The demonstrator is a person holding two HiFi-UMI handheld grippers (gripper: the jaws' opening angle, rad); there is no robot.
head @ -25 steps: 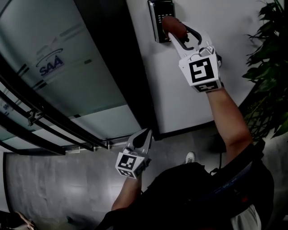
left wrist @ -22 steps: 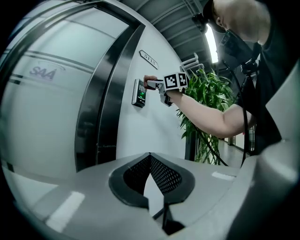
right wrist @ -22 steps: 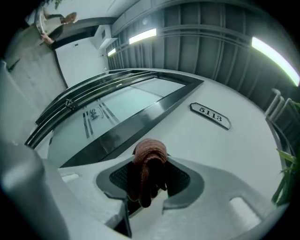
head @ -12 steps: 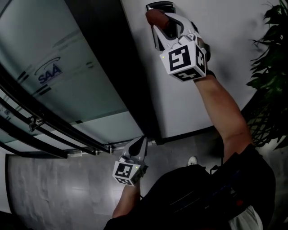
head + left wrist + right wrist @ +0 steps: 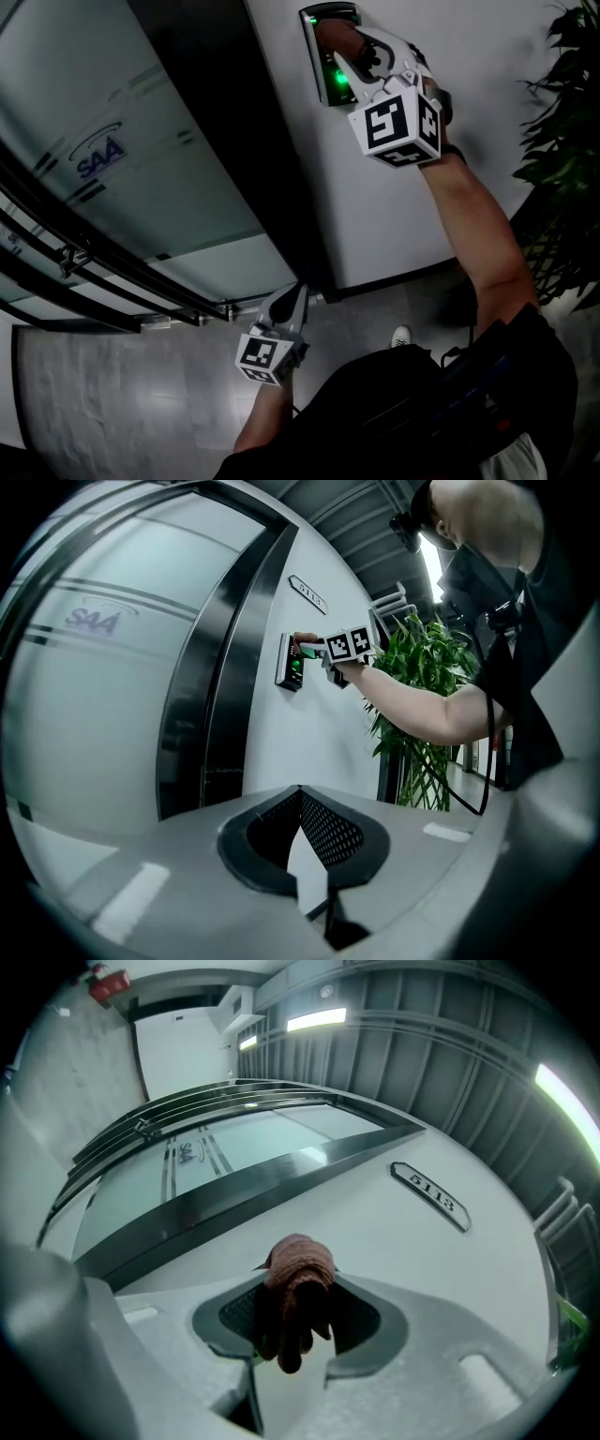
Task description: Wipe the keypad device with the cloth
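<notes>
head view, from the left: a frosted glass door fills that side. the left gripper hangs low by the person's body, well apart from the work. the left gripper view shows its jaws drawn together at the tips with nothing between them.

up and to the right, the keypad device sits on the white wall just beside the dark door frame, with a green glow on its lower face. the right gripper is raised to it, jaws clamped on a bunched reddish-brown cloth that looks pressed against the device's upper part (the right gripper view shows the cloth pinched between the pads, a loose end hanging below). furthest right stands a leafy plant.

what could go wrong, as i judge it:
- the cloth is a small wad, so a firm pass could push keys and feed the lock stray entries. the green glow suggests the device is awake.
- only a fold of cloth pokes past the jaw tips, so a tilt of the wrist could bring hard plastic onto the face and scuff it.
- the grip is on a bunch rather than a flat fold, so dragging it across the raised edge could tug it loose and drop it to the floor.
- the corners and lower face may get missed.

containers: none shows in any view. the plant's pot is out of sight.
</notes>
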